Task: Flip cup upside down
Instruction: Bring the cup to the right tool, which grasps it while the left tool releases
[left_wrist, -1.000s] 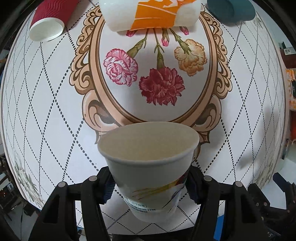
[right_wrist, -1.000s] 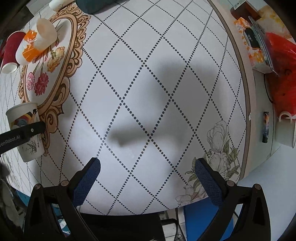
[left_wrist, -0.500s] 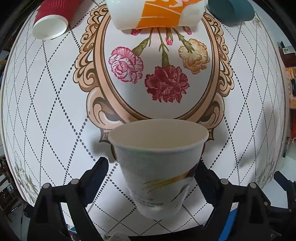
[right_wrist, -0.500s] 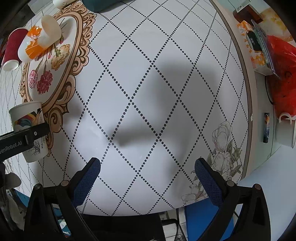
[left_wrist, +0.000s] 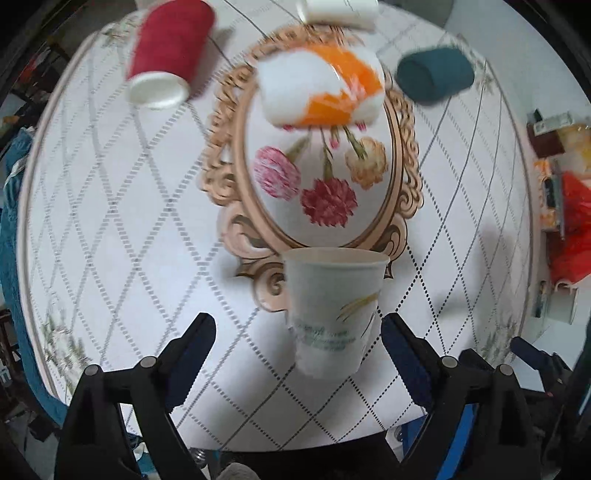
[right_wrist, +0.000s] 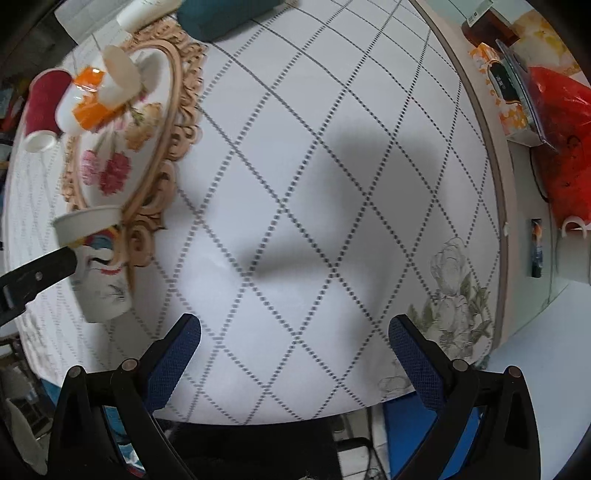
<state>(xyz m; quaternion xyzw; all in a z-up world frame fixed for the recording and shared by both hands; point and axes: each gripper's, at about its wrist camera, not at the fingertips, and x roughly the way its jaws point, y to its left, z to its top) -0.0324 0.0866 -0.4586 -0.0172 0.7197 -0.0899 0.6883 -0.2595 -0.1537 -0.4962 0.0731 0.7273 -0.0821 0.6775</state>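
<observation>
A white paper cup (left_wrist: 332, 310) with a printed design stands upright, mouth up, on the patterned tablecloth at the lower edge of the oval flower frame. It also shows at the left of the right wrist view (right_wrist: 98, 266). My left gripper (left_wrist: 297, 341) is open; the cup stands free between its spread fingers, nearer the right one. My right gripper (right_wrist: 293, 343) is open and empty over bare cloth, well to the right of the cup.
A red cup (left_wrist: 162, 55), a white-and-orange cup (left_wrist: 321, 88) and a teal cup (left_wrist: 436, 74) lie on their sides at the far end. A white cup (left_wrist: 338, 13) lies beyond. The round table's edge (right_wrist: 491, 177) curves on the right, with boxes and a red bag (right_wrist: 561, 129) beyond.
My left gripper has opened and let go of the white cup, then drawn back; the cup now stands on the cloth. The right gripper has barely moved.
</observation>
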